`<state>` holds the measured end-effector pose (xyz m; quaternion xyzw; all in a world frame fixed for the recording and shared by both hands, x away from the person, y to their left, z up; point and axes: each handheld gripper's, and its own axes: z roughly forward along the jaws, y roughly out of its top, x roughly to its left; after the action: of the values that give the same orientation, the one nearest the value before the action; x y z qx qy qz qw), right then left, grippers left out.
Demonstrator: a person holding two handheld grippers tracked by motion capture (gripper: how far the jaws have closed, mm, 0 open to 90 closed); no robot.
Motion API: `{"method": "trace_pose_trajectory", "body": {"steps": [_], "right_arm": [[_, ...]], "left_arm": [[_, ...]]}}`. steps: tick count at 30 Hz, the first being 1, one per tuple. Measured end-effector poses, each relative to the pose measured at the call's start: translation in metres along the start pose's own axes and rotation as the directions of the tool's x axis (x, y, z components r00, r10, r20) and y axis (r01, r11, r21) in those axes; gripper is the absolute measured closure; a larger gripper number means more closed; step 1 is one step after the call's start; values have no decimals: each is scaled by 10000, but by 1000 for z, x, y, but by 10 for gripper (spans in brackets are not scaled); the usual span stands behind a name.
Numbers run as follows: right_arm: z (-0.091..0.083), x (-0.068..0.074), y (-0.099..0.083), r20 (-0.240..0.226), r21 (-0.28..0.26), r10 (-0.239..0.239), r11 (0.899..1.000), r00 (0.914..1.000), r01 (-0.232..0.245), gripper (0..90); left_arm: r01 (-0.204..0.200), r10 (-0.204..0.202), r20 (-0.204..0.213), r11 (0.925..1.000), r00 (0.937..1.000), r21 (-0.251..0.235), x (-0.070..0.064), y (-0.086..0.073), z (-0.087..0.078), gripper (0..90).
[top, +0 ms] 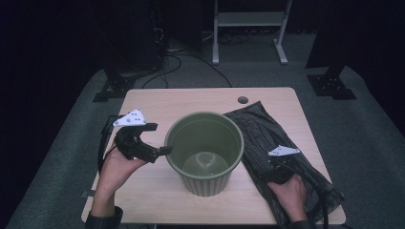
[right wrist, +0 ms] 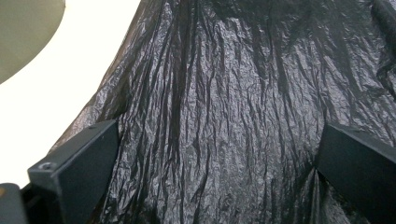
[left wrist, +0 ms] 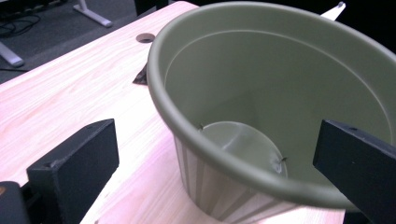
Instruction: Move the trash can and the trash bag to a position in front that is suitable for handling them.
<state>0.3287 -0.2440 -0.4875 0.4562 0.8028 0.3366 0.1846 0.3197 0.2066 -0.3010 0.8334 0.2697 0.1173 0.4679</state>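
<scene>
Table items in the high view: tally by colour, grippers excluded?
Green: 1, the plastic bin
Black: 1, the crumpled bag lying flat beside it
Total: 2

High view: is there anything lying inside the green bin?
No. The green bin stands open and upright, its bare round bottom visible, while the black bag lies flat beside it on the table.
</scene>
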Motion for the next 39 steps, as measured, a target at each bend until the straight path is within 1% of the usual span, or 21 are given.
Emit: {"method": "trace_pose_trajectory", "body": {"steps": [3, 5, 7, 10, 11, 15, 18, 19, 20, 24, 28, 33, 37, 39], "right_arm": [[0, 0, 0, 2, 2, -6, 10000, 10000, 6, 0], [0, 0, 0, 4, 1, -7, 10000, 10000, 7, 0], [0, 0, 0, 6, 4, 2, 10000, 10000, -2, 0], [0, 0, 0, 6, 1, -2, 10000, 10000, 2, 0], [0, 0, 0, 8, -1, -3, 10000, 10000, 3, 0], [0, 0, 0, 9, -3, 2, 10000, 10000, -2, 0], [0, 0, 0, 11, -4, 1, 10000, 10000, -1, 0], [0, 0, 0, 10, -4, -1, 10000, 10000, 1, 0], [0, 0, 0, 11, -2, 2, 10000, 10000, -2, 0], [0, 0, 0, 16, -3, 7, 10000, 10000, -7, 0], [0, 0, 0, 13, -3, 11, 10000, 10000, -11, 0], [0, 0, 0, 13, -1, 8, 10000, 10000, -8, 0], [0, 0, 0, 9, -3, 10, 10000, 10000, -10, 0], [0, 0, 0, 9, -2, 7, 10000, 10000, -7, 0]], "left_arm": [[-80, 83, -279, 9999, 9996, 78, -2, -7, -3, 0], [-20, 16, -342, 9999, 9994, -130, -4, -12, -7, 0], [-99, 92, -473, 9998, 9988, -146, -7, -18, -11, 0], [-22, 6, -541, 9995, 9985, -308, -9, -28, -17, 0], [-28, 9, -598, 9995, 9982, -309, -10, -31, -18, 0], [-94, 82, -620, 9998, 9980, -187, -12, -46, -18, 0], [-133, 125, -680, 9999, 9976, -110, -12, -55, -14, 0], [-177, 171, -753, 9998, 9970, -80, -12, -57, -13, 0], [-229, 218, -913, 9997, 9956, -109, -13, -60, -11, 0], [-262, 256, -1071, 9996, 9939, -40, -13, -69, -5, 0], [-188, 198, -1040, 9998, 9944, 103, -11, -82, 4, 0], [-55, 81, -1127, 9997, 9936, 234, -8, -101, 18, 0], [36, 21, -1003, 9984, 9950, 571, -6, -117, 32, 0], [98, -21, -1046, 9973, 9945, 725, -5, -125, 39, 0]]}}
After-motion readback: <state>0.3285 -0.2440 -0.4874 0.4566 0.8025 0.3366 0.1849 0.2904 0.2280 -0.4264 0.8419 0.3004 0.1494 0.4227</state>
